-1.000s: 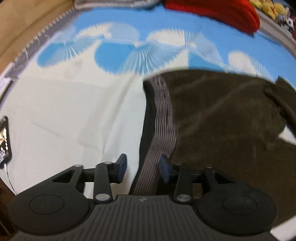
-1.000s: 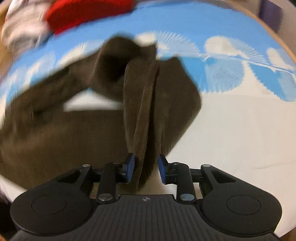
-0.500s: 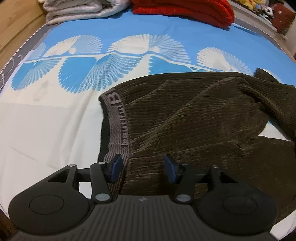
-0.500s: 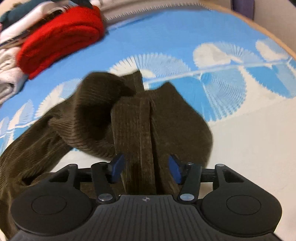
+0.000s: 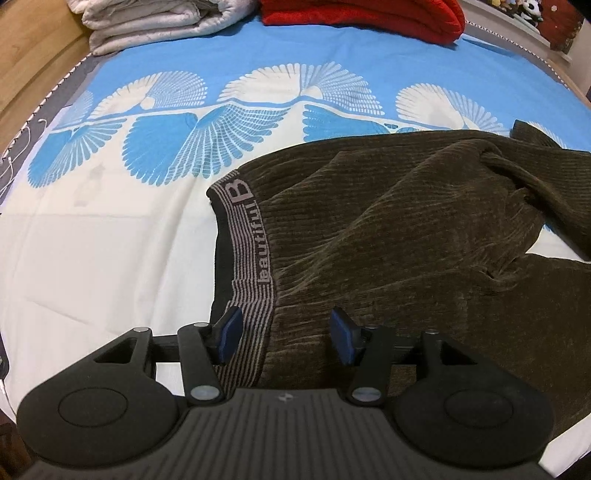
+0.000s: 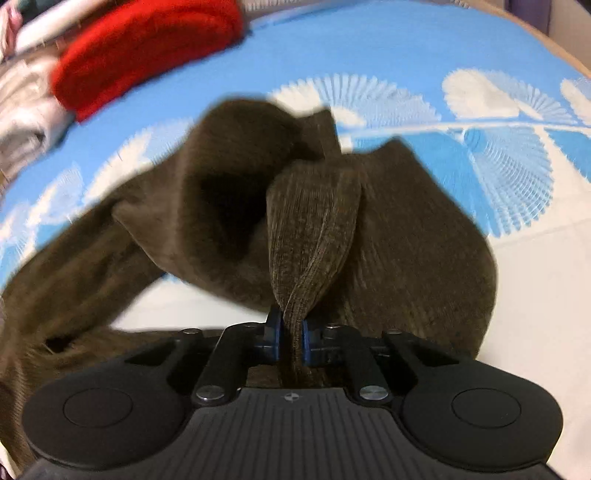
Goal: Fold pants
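Close to the left tool: left gripper [image 5: 284, 339] has its blue fingers [image 5: 229, 334] spread wide, one on each side of the pants' near corner, holding nothing.
Close to the right tool: right gripper [image 6: 291, 339] is pinching a bunched fold of the pants [image 6: 314, 236] tight between its blue pads.
Pants: brown ribbed pants [image 5: 406, 240] lie on the bed sheet [image 5: 92, 258], spread out on the left tool's side and lifted in a lump on the right tool's side.
Waistband: striped gray waistband [image 5: 251, 243] runs along the pants' left edge, away from the left tool.
Writing: the waistband says "beautiful" with a big "B" at its far end.
Open room: white sheet lies bare to the left of the waistband, and blue sheet with white fan shapes lies past the pants.
Far edge: a red blanket [image 5: 362, 14] and a folded white quilt [image 5: 159, 22] sit at the far end of the bed, well apart from the pants.
Left edge: wood [image 5: 29, 66] shows past the sheet's border.
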{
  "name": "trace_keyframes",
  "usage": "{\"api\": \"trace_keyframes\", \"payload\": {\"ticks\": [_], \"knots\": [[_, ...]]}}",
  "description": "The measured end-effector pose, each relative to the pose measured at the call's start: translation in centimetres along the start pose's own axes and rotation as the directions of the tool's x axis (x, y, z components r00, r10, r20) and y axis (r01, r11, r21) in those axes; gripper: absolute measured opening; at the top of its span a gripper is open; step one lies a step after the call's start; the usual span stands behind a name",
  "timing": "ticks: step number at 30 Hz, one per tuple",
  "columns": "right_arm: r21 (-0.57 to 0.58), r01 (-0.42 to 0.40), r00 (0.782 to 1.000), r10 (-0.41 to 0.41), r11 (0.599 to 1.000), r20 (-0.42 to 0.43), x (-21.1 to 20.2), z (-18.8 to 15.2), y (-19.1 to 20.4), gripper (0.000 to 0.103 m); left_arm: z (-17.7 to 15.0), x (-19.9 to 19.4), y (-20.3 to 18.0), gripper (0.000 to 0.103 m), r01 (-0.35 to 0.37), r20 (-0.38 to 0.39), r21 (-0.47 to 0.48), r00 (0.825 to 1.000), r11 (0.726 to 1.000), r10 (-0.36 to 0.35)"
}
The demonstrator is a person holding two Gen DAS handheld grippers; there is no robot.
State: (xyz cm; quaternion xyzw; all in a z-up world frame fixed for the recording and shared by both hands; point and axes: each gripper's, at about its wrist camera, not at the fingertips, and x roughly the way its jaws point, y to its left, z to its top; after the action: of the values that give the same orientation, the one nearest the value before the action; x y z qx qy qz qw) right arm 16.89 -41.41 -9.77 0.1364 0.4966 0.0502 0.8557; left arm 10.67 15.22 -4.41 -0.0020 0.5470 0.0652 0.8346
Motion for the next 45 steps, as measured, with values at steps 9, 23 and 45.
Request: {"api": "trace_keyframes", "payload": {"ticks": [9,23,45], "knots": [[0.244,0.075,0.979,-0.118,0.967,0.168,-9.8,-2.4,-10.1,0.009,-0.5,-1.0,-2.1,0.058,0.017,0.014,0.007,1.0,1.0,-0.018],[0.511,0.092,0.996,-0.068,0.854,-0.066,-12.0,-11.0,-24.1,0.025,-0.1,-1.0,-4.9,0.058,0.017,0.023,0.041,1.0,0.999,-0.018],[0.793,0.292,0.872,-0.49,0.534,0.009,-15.7,-11.4,-27.8,0.0,0.3,0.1,-3.9,0.058,-0.003,0.002,0.039,1.0,0.999,0.003]]}}
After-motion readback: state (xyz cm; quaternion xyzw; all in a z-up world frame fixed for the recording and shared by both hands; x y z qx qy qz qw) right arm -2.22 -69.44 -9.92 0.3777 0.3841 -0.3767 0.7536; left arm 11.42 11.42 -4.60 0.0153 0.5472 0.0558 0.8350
